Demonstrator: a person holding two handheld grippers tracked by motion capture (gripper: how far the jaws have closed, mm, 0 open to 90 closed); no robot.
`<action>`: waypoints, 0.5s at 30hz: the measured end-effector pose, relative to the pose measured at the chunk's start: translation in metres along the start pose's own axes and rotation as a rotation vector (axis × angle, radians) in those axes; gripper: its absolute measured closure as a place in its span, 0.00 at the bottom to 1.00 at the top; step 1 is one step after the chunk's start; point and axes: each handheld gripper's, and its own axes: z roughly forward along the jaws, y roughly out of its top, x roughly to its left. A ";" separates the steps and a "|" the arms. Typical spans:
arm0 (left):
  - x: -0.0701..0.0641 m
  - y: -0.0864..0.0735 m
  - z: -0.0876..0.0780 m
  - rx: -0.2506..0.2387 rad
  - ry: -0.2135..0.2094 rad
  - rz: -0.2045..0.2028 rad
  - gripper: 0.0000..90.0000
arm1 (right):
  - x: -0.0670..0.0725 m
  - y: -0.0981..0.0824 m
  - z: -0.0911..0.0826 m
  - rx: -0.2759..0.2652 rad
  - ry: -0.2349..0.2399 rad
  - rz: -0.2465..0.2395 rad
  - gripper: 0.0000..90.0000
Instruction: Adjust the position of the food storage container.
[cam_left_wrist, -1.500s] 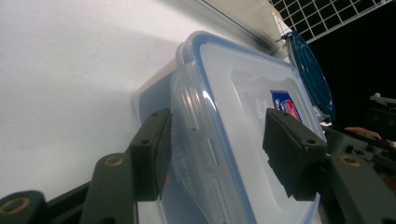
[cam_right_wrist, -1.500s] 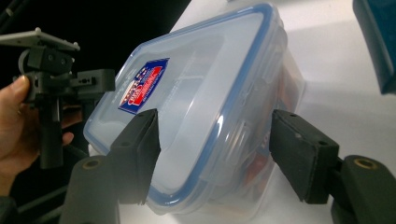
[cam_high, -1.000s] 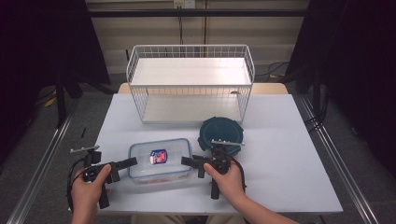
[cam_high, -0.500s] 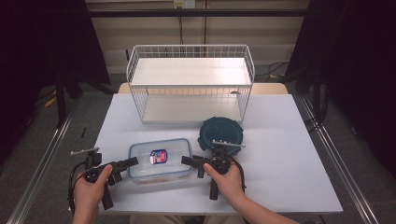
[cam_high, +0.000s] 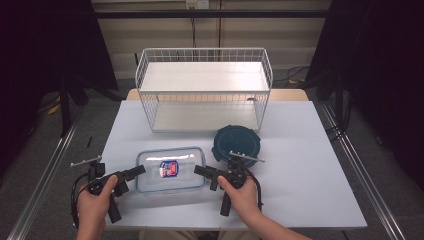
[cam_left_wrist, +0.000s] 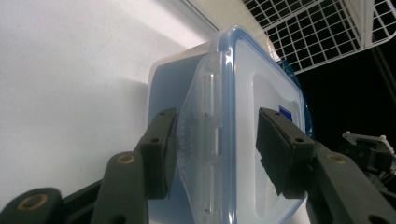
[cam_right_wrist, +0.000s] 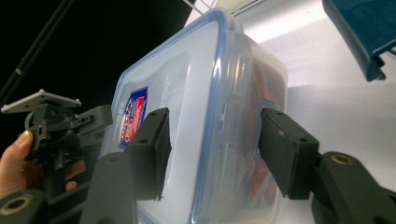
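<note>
A clear rectangular container (cam_high: 170, 169) with a blue-rimmed lid and a red-blue label lies on the white table (cam_high: 300, 175) near its front edge. My left gripper (cam_high: 138, 171) reaches its left end, my right gripper (cam_high: 199, 171) its right end. In the left gripper view the jaws straddle the lid's latch flap (cam_left_wrist: 205, 135). The left gripper (cam_left_wrist: 215, 140) has just been closing, with a gap still at the far pad. In the right gripper view the right gripper (cam_right_wrist: 212, 140) has also been closing around the container's end (cam_right_wrist: 219, 116), pads apart from it.
A dark teal round container (cam_high: 236, 142) sits just behind the right gripper. A white wire basket (cam_high: 205, 90) stands at the back middle of the table. Metal rails run along both table sides.
Both pairs of jaws have narrowed a little around the container's ends. The hands and the container have stayed where they were.
</note>
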 end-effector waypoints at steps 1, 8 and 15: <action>-0.001 0.000 -0.001 -0.007 -0.004 0.006 0.55 | 0.000 0.000 0.000 -0.005 0.002 0.012 0.52; -0.009 0.003 -0.009 -0.076 -0.027 0.018 0.58 | 0.004 0.002 -0.002 -0.031 0.027 0.027 0.55; -0.016 0.005 -0.013 -0.086 -0.058 0.052 0.58 | 0.011 0.006 -0.007 -0.083 0.038 -0.004 0.55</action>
